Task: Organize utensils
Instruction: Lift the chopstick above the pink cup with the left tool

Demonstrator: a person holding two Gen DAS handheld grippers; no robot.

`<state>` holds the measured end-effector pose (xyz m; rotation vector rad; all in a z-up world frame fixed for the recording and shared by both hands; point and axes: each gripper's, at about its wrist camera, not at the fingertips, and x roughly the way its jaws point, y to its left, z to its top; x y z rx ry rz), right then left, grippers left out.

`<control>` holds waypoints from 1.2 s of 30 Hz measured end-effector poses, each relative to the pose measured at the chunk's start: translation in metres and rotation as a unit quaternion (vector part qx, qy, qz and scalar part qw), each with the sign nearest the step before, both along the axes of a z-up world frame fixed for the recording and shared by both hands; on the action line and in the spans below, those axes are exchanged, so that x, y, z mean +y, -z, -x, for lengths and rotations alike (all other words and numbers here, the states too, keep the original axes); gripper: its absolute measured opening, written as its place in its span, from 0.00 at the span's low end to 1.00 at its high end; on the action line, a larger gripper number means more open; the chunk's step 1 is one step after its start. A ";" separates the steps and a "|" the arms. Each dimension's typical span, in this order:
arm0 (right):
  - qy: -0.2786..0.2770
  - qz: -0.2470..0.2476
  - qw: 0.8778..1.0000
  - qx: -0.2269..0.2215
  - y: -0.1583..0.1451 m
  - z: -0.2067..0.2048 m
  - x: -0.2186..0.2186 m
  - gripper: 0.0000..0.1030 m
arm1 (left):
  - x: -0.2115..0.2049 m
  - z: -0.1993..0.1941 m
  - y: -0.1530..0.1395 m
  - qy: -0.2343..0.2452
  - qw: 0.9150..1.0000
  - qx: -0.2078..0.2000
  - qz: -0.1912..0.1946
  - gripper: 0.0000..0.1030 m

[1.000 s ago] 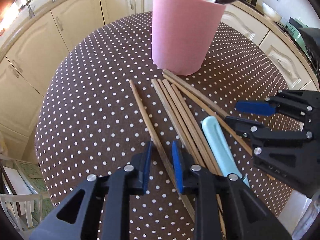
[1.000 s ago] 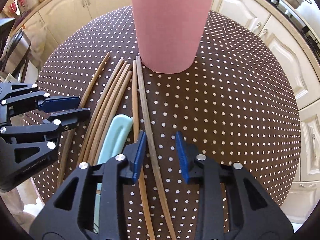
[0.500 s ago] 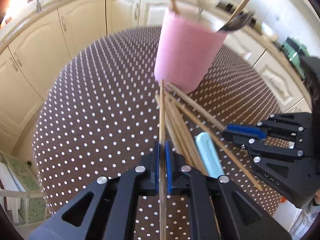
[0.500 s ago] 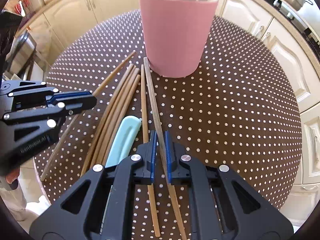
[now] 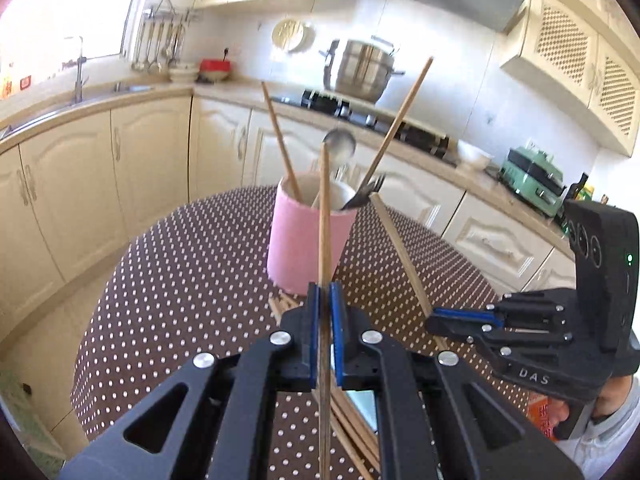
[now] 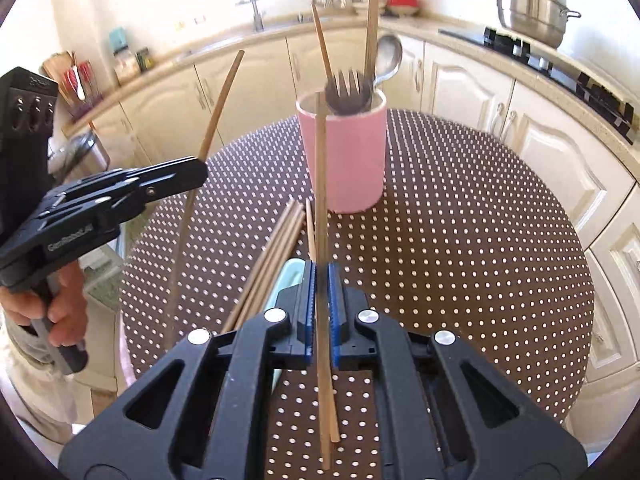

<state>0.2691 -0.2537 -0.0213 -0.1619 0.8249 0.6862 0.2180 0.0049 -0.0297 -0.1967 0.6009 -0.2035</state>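
My left gripper (image 5: 324,294) is shut on a wooden chopstick (image 5: 325,216), lifted off the table and pointing up toward the pink cup (image 5: 304,244). My right gripper (image 6: 321,270) is shut on another chopstick (image 6: 320,176), also raised in front of the pink cup (image 6: 348,160). The cup holds a fork (image 6: 347,86), a spoon (image 6: 390,56) and two chopsticks. Each gripper shows in the other's view: the right gripper (image 5: 432,320) at the right, the left gripper (image 6: 198,174) at the left. Several loose chopsticks (image 6: 280,236) and a pale blue utensil (image 6: 288,276) lie on the table.
The round table with a brown dotted cloth (image 6: 460,240) drops off on all sides. Cream kitchen cabinets (image 5: 80,184) and a counter ring it. A person's hand (image 6: 56,312) grips the left tool's handle. A steel pot (image 5: 362,72) sits on the stove.
Both grippers closed on a chopstick each, then rose off the table and tilted up. The held chopsticks now stand clear of the cloth, aimed at the cup.
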 end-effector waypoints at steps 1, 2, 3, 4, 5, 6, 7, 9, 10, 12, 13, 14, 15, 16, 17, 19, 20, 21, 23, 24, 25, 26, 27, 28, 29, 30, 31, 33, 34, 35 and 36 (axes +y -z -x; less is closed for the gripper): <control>0.002 -0.007 1.000 -0.008 -0.002 0.006 -0.004 0.06 | -0.002 0.001 -0.002 -0.003 1.000 -0.010 0.000 0.06; 0.004 -0.015 1.000 -0.014 -0.005 0.008 -0.005 0.06 | -0.001 0.002 -0.005 -0.005 1.000 -0.023 0.000 0.06; 0.007 -0.029 0.999 -0.020 -0.010 0.010 -0.008 0.06 | -0.012 0.010 -0.003 -0.005 1.000 -0.031 0.002 0.06; 0.009 -0.036 0.999 -0.026 -0.012 0.011 -0.007 0.06 | -0.013 0.010 -0.005 -0.003 0.999 -0.041 0.005 0.06; 0.013 -0.047 0.998 -0.038 -0.019 0.013 -0.008 0.06 | -0.014 0.011 -0.009 0.000 0.998 -0.055 0.008 0.06; 0.016 -0.056 0.997 -0.049 -0.026 0.014 -0.006 0.06 | -0.019 0.011 -0.010 0.000 0.998 -0.062 0.007 0.06; 0.019 -0.067 0.996 -0.059 -0.031 0.015 -0.007 0.06 | -0.021 0.010 -0.012 -0.001 0.997 -0.072 0.008 0.06; 0.026 -0.093 0.992 -0.085 -0.046 0.017 -0.007 0.06 | -0.023 0.008 -0.021 -0.004 0.996 -0.091 0.017 0.06; 0.028 -0.102 0.990 -0.095 -0.050 0.018 -0.005 0.06 | -0.022 0.008 -0.025 -0.005 0.995 -0.100 0.022 0.06; 0.032 -0.130 0.984 -0.119 -0.061 0.019 -0.001 0.06 | -0.021 0.005 -0.034 -0.009 0.992 -0.120 0.030 0.06; 0.036 -0.138 0.981 -0.130 -0.064 0.018 0.001 0.06 | -0.021 0.004 -0.038 -0.011 0.991 -0.128 0.033 0.06; 0.041 -0.148 0.978 -0.142 -0.067 0.017 0.004 0.06 | -0.021 0.003 -0.042 -0.015 0.990 -0.135 0.035 0.06; 0.045 -0.161 0.974 -0.153 -0.071 0.014 0.007 0.06 | -0.020 0.002 -0.045 -0.020 0.988 -0.147 0.039 0.06; 0.048 -0.172 0.971 -0.160 -0.074 0.012 0.010 0.06 | -0.020 0.000 -0.050 -0.023 0.986 -0.157 0.042 0.06; 0.053 -0.183 0.967 -0.170 -0.076 0.009 0.013 0.06 | -0.019 -0.003 -0.056 -0.028 0.984 -0.172 0.044 0.06; 0.059 -0.200 0.960 -0.188 -0.080 0.001 0.022 0.06 | -0.017 -0.007 -0.062 -0.032 0.980 -0.189 0.049 0.06; 0.064 -0.210 0.955 -0.200 -0.083 -0.002 0.026 0.06 | -0.016 -0.012 -0.067 -0.037 0.978 -0.201 0.050 0.06; 0.067 -0.214 0.952 -0.210 -0.085 -0.005 0.028 0.06 | -0.015 -0.013 -0.070 -0.043 0.976 -0.208 0.050 0.06; 0.084 -0.220 0.941 -0.243 -0.091 -0.012 0.035 0.06 | -0.014 -0.019 -0.076 -0.051 0.971 -0.228 0.049 0.06; 0.090 -0.222 0.937 -0.253 -0.094 -0.015 0.038 0.06 | -0.014 -0.023 -0.078 -0.061 0.969 -0.236 0.045 0.06; 0.097 -0.225 0.934 -0.260 -0.095 -0.019 0.040 0.06 | -0.014 -0.027 -0.080 -0.066 0.967 -0.241 0.042 0.06; 0.102 -0.230 0.931 -0.264 -0.096 -0.024 0.040 0.06 | -0.013 -0.031 -0.082 -0.069 0.966 -0.246 0.044 0.06; 0.109 -0.234 0.928 -0.270 -0.098 -0.029 0.041 0.06 | -0.011 -0.035 -0.083 -0.072 0.964 -0.250 0.049 0.06; 0.114 -0.234 0.925 -0.277 -0.100 -0.035 0.041 0.06 | -0.010 -0.039 -0.084 -0.075 0.963 -0.253 0.052 0.06; 0.119 -0.236 0.922 -0.283 -0.101 -0.041 0.041 0.06 | -0.009 -0.044 -0.084 -0.079 0.961 -0.258 0.056 0.06; 0.122 -0.238 0.920 -0.286 -0.101 -0.045 0.041 0.06 | -0.009 -0.047 -0.085 -0.081 0.960 -0.263 0.060 0.06; 0.125 -0.241 0.918 -0.289 -0.102 -0.050 0.042 0.06 | -0.008 -0.051 -0.085 -0.085 0.958 -0.268 0.063 0.06; 0.129 -0.246 0.914 -0.295 -0.102 -0.055 0.042 0.06 | -0.005 -0.054 -0.087 -0.094 0.953 -0.279 0.068 0.06; 0.129 -0.249 0.913 -0.296 -0.102 -0.057 0.042 0.06 | -0.004 -0.056 -0.088 -0.091 0.951 -0.286 0.071 0.06; 0.129 -0.250 0.912 -0.297 -0.102 -0.060 0.043 0.06 | -0.005 -0.057 -0.089 -0.096 0.948 -0.295 0.072 0.06; 0.129 -0.249 0.911 -0.302 -0.102 -0.061 0.046 0.06 | -0.006 -0.059 -0.089 -0.098 0.946 -0.301 0.070 0.06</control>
